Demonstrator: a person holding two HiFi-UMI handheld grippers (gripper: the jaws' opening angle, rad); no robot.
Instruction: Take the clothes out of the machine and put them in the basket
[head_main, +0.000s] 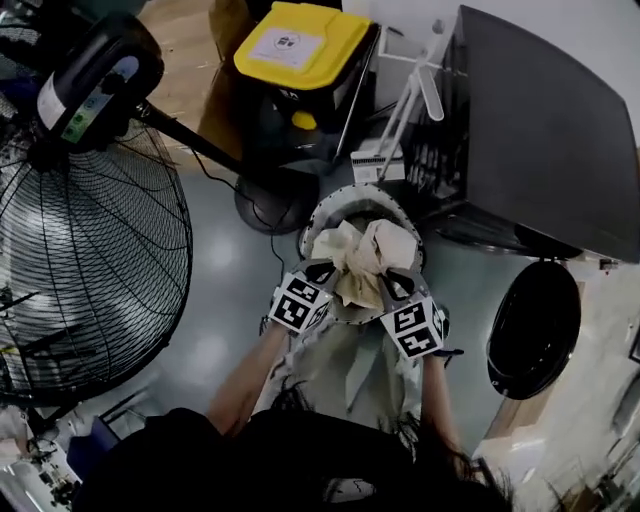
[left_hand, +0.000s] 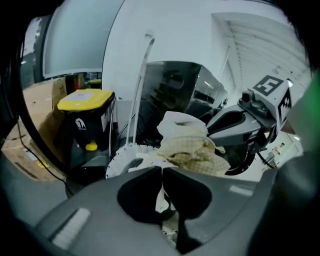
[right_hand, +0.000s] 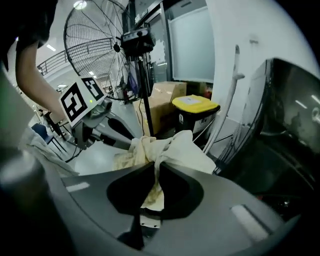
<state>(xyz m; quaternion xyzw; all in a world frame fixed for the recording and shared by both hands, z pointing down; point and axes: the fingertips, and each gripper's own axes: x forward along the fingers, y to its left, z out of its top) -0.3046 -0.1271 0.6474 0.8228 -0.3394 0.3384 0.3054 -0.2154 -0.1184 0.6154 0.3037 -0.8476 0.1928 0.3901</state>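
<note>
A cream and pale-checked bundle of clothes (head_main: 365, 258) hangs over the white round basket (head_main: 322, 208) on the floor in front of me. My left gripper (head_main: 322, 270) is shut on the bundle's left side and my right gripper (head_main: 397, 282) on its right side. In the left gripper view the jaws (left_hand: 162, 172) pinch white cloth, with the bundle (left_hand: 192, 147) beyond and the basket rim (left_hand: 120, 160) below. In the right gripper view the jaws (right_hand: 156, 167) close on cream cloth (right_hand: 175, 147). The dark washing machine (head_main: 540, 130) stands at the right, its round door (head_main: 535, 330) swung open.
A large floor fan (head_main: 90, 250) fills the left side, its stand and base (head_main: 270, 200) close to the basket. A black bin with a yellow lid (head_main: 300, 45) and a white rack (head_main: 400, 120) stand behind the basket. Cardboard boxes (right_hand: 165, 100) sit further back.
</note>
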